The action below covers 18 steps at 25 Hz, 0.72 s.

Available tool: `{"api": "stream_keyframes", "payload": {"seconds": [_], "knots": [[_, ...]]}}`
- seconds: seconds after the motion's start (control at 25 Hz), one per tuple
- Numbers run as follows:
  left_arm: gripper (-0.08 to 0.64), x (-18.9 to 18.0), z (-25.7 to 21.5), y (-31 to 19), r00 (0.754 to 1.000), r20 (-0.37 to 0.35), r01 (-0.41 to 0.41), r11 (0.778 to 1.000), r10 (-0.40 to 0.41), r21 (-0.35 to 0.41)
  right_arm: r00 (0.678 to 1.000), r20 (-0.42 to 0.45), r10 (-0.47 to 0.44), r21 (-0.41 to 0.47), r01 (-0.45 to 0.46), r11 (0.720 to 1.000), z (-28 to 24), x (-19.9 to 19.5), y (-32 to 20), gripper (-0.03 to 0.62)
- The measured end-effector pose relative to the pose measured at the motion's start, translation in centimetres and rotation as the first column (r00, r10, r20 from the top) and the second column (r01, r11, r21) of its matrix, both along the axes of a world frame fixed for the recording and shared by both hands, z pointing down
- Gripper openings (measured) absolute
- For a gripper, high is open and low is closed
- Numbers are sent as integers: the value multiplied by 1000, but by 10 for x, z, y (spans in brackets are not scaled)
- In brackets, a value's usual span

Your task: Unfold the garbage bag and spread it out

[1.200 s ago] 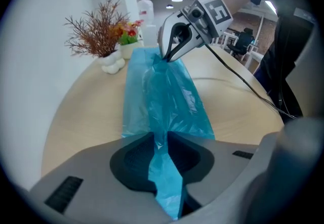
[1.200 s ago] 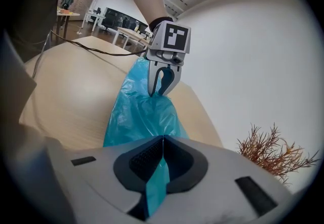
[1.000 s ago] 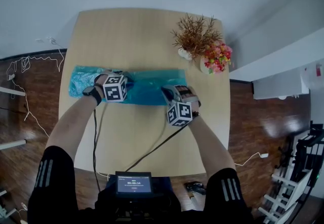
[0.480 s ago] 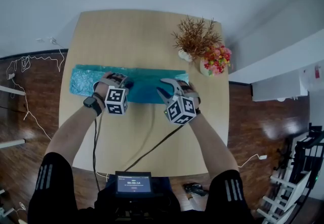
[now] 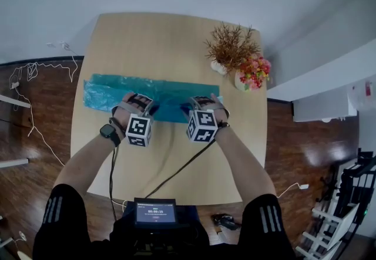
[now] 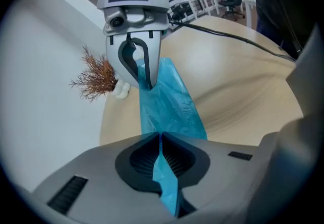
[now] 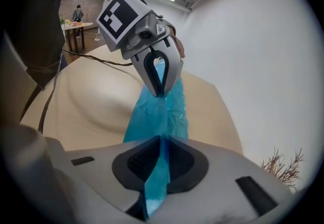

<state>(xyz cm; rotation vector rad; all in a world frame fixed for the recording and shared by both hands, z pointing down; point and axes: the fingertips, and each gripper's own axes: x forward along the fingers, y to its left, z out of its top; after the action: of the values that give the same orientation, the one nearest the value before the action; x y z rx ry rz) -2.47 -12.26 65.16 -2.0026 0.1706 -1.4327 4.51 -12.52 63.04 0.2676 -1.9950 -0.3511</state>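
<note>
The blue garbage bag point(image 5: 170, 90) lies as a long folded strip across the middle of the wooden table point(image 5: 164, 41). My left gripper point(image 5: 143, 102) is shut on the bag's near edge, left of centre. In the left gripper view, thin blue film point(image 6: 169, 101) runs between the pressed pads of the left gripper point(image 6: 161, 139). My right gripper point(image 5: 198, 103) grips the same edge further right. Its jaws are closing, and the film point(image 7: 157, 112) is pinched between them in the right gripper view point(image 7: 162, 142). Each gripper view shows the other gripper pinching the bag a short way ahead.
A dried brown plant point(image 5: 231, 47) and a pot of pink flowers point(image 5: 254, 71) stand at the table's far right corner. A device with a screen point(image 5: 155, 213) sits at the near edge, with cables point(image 5: 176, 168) running from it to the grippers. Dark wooden floor surrounds the table.
The right gripper opened, shifted left and closed on the bag's near edge again. The left gripper drew slightly toward the person. The two grippers now stand closer together.
</note>
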Motion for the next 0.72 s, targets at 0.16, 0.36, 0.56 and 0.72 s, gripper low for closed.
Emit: {"api": "stream_keyframes", "payload": {"seconds": [0.16,0.36,0.56,0.72], "knots": [[44,0,-9,11,991,-115,53,995,-63,-89,1000,6,-13,17,13,1000,1,-2,12,14],[187,-35,-27,6,978,-136,143,982,-160,-125,999,50,-16,50,13,999,-12,-6,20,14],[225,-99,-43,-9,957,-111,254,961,-266,-112,994,96,-47,87,38,995,-35,-9,34,14],[267,-145,-54,-17,945,-85,306,945,-316,-118,991,98,-93,120,81,990,-49,-12,50,14]]}}
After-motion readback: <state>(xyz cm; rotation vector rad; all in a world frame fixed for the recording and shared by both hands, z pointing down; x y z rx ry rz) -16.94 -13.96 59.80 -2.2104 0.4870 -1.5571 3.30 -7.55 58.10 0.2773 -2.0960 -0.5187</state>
